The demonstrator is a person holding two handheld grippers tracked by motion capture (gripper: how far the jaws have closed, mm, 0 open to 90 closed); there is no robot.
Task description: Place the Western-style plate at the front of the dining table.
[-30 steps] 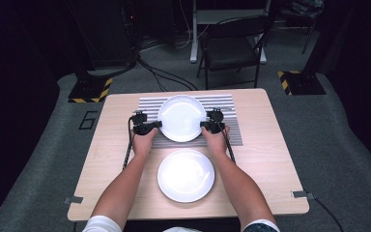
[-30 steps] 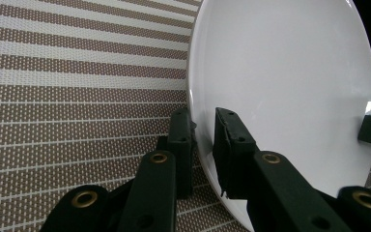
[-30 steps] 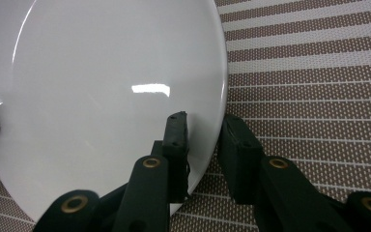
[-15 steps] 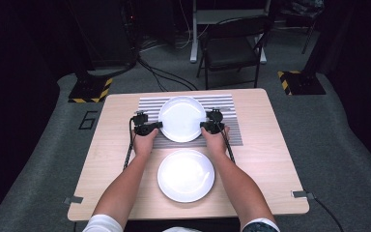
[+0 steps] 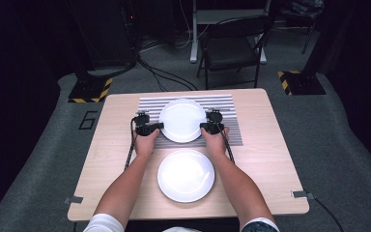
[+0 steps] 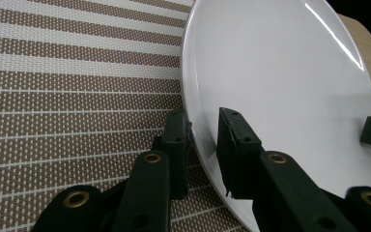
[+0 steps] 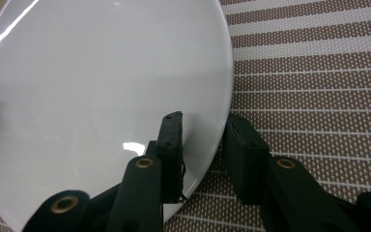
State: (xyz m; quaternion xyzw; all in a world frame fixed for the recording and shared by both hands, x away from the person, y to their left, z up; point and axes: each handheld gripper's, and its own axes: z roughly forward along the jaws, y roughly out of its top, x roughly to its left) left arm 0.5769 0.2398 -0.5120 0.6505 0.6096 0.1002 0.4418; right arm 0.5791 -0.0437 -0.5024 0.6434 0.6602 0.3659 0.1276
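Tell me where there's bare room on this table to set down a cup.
Bare wood lies along the table right of the striped mat and left of it. The middle is crowded: far plate between left gripper and right gripper, near plate between the forearms.

Black hand-held gripper (image 5: 155, 126), brass screws, trailing cable.

White plate (image 5: 182, 120) on brown-and-white striped placemat (image 5: 224, 104), second white plate (image 5: 186, 175), pale wood table (image 5: 265, 154), black jaws

Round white plate (image 5: 182, 120), glossy, empty, flat on striped mat (image 5: 232, 133), far-centre of table
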